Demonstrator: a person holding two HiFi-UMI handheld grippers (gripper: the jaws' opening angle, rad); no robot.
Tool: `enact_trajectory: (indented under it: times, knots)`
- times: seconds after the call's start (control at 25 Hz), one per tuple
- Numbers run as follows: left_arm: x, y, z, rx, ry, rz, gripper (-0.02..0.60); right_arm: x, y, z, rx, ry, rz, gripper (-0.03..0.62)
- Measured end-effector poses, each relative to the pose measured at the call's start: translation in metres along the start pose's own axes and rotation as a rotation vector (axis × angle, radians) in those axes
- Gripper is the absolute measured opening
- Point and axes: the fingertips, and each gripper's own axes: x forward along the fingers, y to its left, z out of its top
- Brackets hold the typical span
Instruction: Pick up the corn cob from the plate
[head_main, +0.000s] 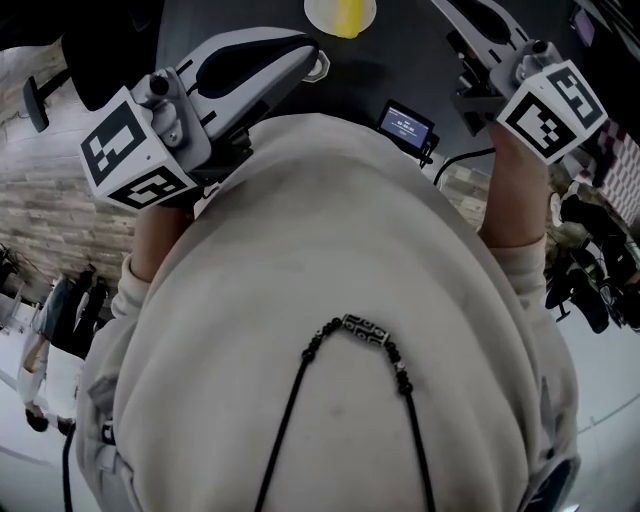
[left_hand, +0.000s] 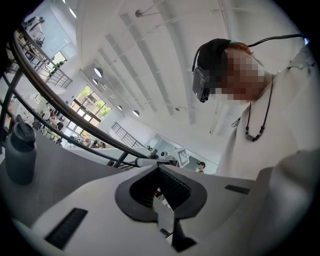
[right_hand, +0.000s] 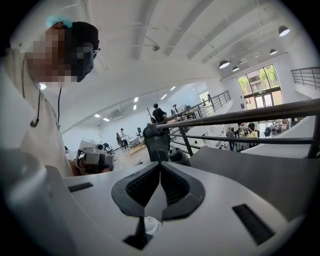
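Left gripper (left_hand: 159, 171) and right gripper (right_hand: 160, 167): jaws pinched together, empty. Corn (head_main: 348, 16) lies on plate (head_main: 317, 15), top centre.

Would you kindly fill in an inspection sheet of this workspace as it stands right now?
Surface: dark tabletop, mostly hidden by the person's torso.
Job's things: corn cob lies on a pale plate at the top edge of the head view, untouched.
Clutter: small screen device; dark bottle.
Grippers: left gripper and right gripper, fingers shut, nothing between them, both apart from the plate.
Cables: black cable beside the device.
Surroundings: open hall with railing, ceiling lights, distant people.
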Motion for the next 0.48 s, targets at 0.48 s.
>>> enact_trajectory:
  times: [0.48]
  knots:
    - [-0.031, -0.029, -0.019, 0.008, -0.055, 0.128, 0.002, 0.013, -0.009, -0.032, -0.034, 0.118, -0.008, 0.066]
